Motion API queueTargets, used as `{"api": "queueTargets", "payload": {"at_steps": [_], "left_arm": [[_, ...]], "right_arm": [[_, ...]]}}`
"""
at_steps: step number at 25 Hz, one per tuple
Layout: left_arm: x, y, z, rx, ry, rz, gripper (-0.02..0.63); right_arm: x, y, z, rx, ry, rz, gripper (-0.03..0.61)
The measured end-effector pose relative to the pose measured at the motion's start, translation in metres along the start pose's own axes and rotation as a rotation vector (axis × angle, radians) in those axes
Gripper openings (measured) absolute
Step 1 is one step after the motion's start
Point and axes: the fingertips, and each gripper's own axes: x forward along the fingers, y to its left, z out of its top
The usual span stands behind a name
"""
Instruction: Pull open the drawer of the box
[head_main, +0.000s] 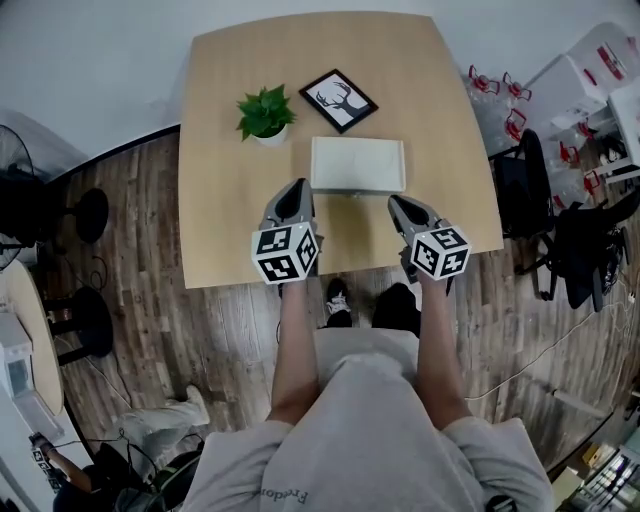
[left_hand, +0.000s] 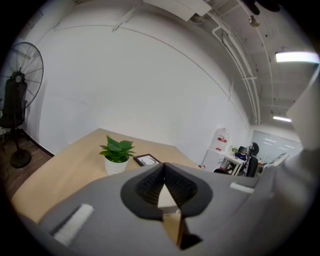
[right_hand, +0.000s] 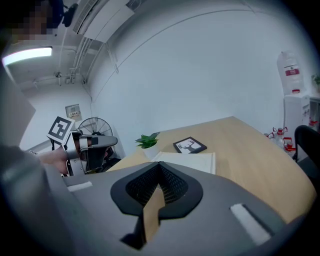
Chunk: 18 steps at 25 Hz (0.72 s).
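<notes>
A flat white box (head_main: 357, 164) lies on the wooden table (head_main: 230, 230), its front edge facing me; its drawer looks pushed in. My left gripper (head_main: 297, 187) hovers just short of the box's near left corner, its jaws shut with nothing between them. On the other side, my right gripper (head_main: 398, 203) hangs just short of the near right corner, also shut and empty. In the right gripper view the box (right_hand: 187, 161) lies just beyond the closed right gripper (right_hand: 159, 166), with the left gripper (right_hand: 95, 142) off to the left. The left gripper view shows the left gripper (left_hand: 164, 166) with its tips together.
A potted green plant (head_main: 265, 113) and a black picture frame (head_main: 338, 100) stand behind the box. The table's front edge (head_main: 340, 270) runs under my wrists. Black office chairs (head_main: 560, 240) stand to the right, stools (head_main: 85, 215) and a fan (left_hand: 17, 95) to the left.
</notes>
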Motion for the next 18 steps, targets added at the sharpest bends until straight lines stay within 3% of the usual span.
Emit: {"api": "queueTargets", "payload": {"at_steps": [10, 18], "left_arm": [[0.034, 0.006, -0.007, 0.01, 0.023, 0.099, 0.054], [0.07, -0.012, -0.042, 0.003, 0.108, 0.15, 0.054]], "right_arm": [[0.047, -0.031, 0.026, -0.058, 0.042, 0.093, 0.001], [0.076, -0.07, 0.033, -0.144, 0.135, 0.14, 0.002]]}}
